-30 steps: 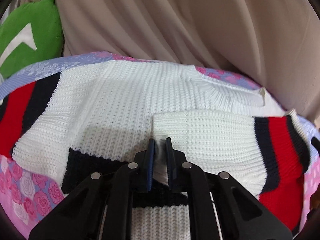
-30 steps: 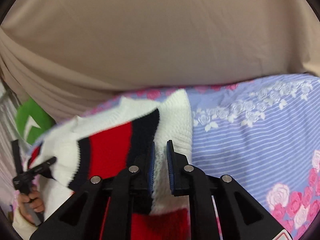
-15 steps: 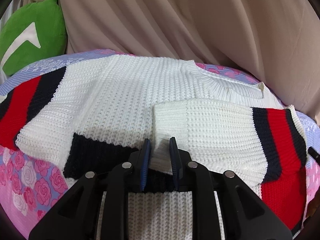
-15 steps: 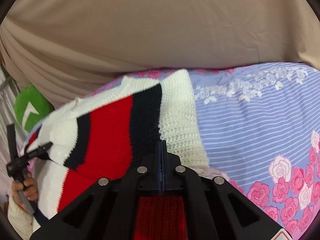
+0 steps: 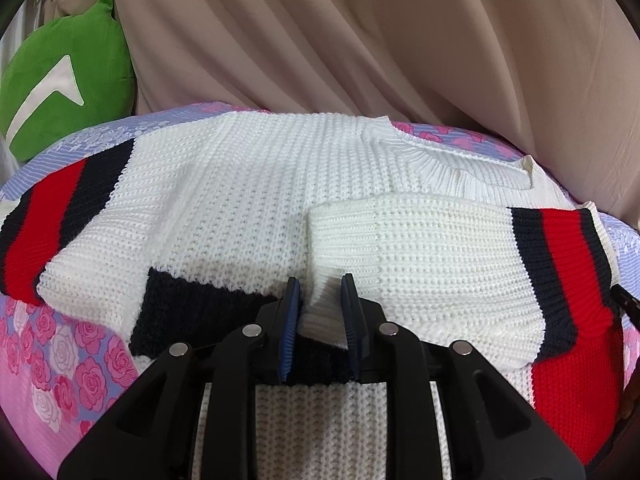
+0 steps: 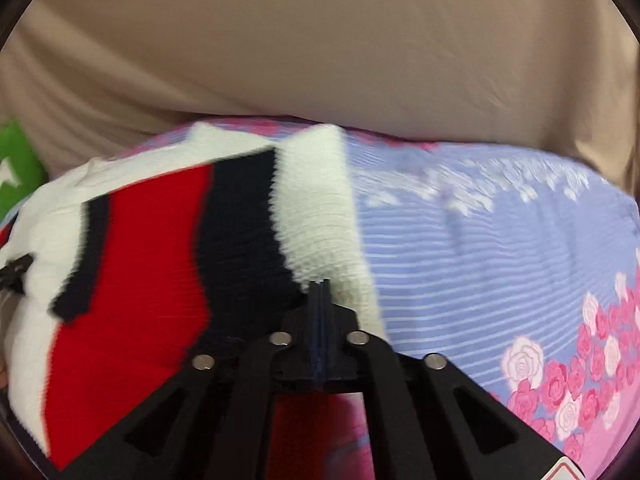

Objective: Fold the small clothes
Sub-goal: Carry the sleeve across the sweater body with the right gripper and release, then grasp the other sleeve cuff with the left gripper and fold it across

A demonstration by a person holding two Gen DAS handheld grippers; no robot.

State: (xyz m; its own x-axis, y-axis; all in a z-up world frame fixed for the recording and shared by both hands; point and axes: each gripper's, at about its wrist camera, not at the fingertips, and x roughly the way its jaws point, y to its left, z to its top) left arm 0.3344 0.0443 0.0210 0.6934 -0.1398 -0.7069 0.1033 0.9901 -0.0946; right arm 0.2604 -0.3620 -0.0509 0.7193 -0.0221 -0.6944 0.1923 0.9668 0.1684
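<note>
Nearest, the left gripper [image 5: 319, 284] stands parted over the folded cuff; the right gripper [image 6: 320, 286] is pressed closed, apparently empty. The white knit sweater with red and navy stripes [image 5: 256, 184] lies on the floral bedspread [image 6: 480, 248]. Its three-o'clock sleeve is folded in; the nine-o'clock sleeve and body folds remain. Beige curtain [image 5: 360, 40] behind.

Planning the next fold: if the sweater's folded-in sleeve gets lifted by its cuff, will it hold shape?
Probably not. The sleeve is chunky loose knit that already buckles at the left tool, so it should droop. The ribbed texture likely grips rather than slips.
</note>
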